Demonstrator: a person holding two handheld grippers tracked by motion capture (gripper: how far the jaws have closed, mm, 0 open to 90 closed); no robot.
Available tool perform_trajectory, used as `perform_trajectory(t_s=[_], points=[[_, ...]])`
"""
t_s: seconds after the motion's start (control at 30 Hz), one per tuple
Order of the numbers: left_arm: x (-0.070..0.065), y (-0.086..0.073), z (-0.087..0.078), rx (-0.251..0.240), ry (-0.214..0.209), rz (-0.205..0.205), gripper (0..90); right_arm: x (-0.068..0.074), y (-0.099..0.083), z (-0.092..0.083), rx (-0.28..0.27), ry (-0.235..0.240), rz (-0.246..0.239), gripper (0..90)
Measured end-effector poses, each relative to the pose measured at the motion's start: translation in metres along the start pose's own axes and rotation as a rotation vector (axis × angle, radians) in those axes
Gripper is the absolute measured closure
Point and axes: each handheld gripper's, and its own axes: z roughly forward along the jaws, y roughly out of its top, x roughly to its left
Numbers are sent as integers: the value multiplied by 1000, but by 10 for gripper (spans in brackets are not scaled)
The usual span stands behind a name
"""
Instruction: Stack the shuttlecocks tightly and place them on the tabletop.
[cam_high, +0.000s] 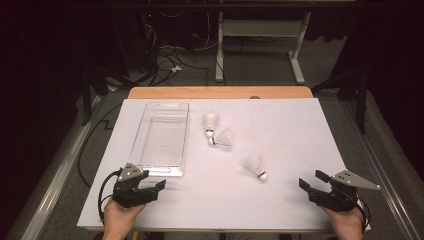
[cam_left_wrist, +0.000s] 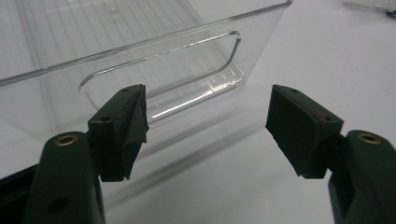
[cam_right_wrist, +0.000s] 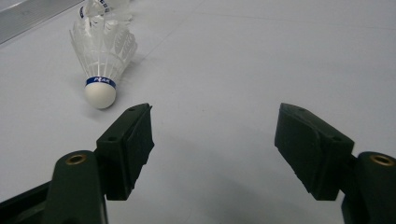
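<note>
High view: a clear plastic bin (cam_high: 161, 140) lies on the left half of the white table (cam_high: 300, 210), and it is empty. Three shuttlecocks lie on the sheet outside it. Two sit close together just right of the bin's far half: the far shuttlecock (cam_high: 210, 123) and the middle shuttlecock (cam_high: 222, 138). The near shuttlecock (cam_high: 256, 165) lies apart from them, nearer the right side. The left gripper (cam_high: 161, 185) rests at the near left, just beside the bin's near end wall, jaws spread and holding nothing. The right gripper (cam_high: 310, 182) rests at the near right, jaws spread and empty, with the near shuttlecock a little to its left and farther off.

Left gripper view: the left gripper's (cam_left_wrist: 208, 126) jaws stand wide apart with only bare table between them. The bin's (cam_left_wrist: 196, 60) end wall with its handle cut-out stands just beyond the pads (cam_left_wrist: 133, 123), not touched.

Right gripper view: the right gripper's (cam_right_wrist: 215, 140) jaws are wide apart and nothing is pinched. The near shuttlecock (cam_right_wrist: 102, 51) lies to the far left of the jaws, cork end toward the camera.

Assessment: the work appears to be loading shuttlecocks into the bin. None is in; all three remain to be picked up and placed.
</note>
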Motion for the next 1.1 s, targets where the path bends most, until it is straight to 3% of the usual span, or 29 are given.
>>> perform_trajectory(t_s=[0.87, 0.97, 1.1], points=[[27, -17, -10, -55, 79, -88, 299, 0, 0, 1, 7, -2, -4, 279], [30, -20, -8, -35, 91, -102, 304, 1, 0, 1, 13, 0, -7, 279], [29, -21, -9, -42, 94, -107, 302, 2, 0, 2, 15, 6, -13, 279]])
